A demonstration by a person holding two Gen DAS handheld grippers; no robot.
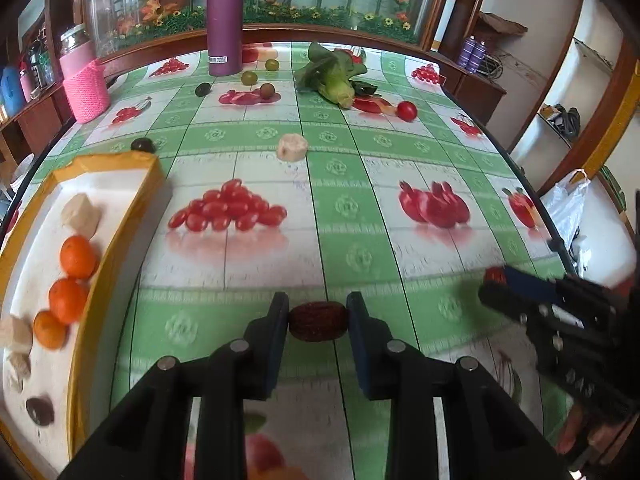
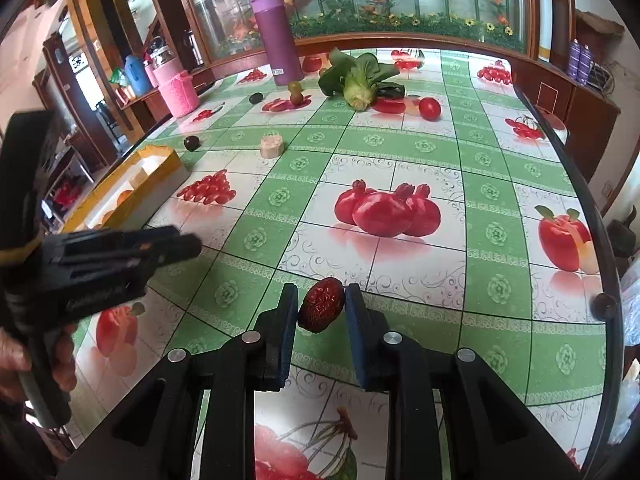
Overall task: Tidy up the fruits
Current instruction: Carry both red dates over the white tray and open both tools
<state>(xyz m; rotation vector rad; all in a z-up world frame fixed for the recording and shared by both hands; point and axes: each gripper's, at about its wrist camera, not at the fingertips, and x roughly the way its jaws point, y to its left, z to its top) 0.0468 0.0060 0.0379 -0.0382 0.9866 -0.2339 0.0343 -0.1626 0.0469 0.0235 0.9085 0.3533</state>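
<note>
Tray (image 1: 116, 240) left, greens (image 1: 336, 76) beyond.

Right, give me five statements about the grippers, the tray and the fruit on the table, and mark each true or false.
1. The left hand-held gripper holds a red date between its fingers. True.
2. The right hand-held gripper is empty. False: it also holds a wrinkled red date.
3. The yellow-rimmed tray holds three oranges. True.
4. The purple bottle lies on its side. False: it stands upright at the far edge of the table.
5. The leafy green vegetable lies inside the tray. False: it lies on the tablecloth at the far side, near a red tomato.
</note>
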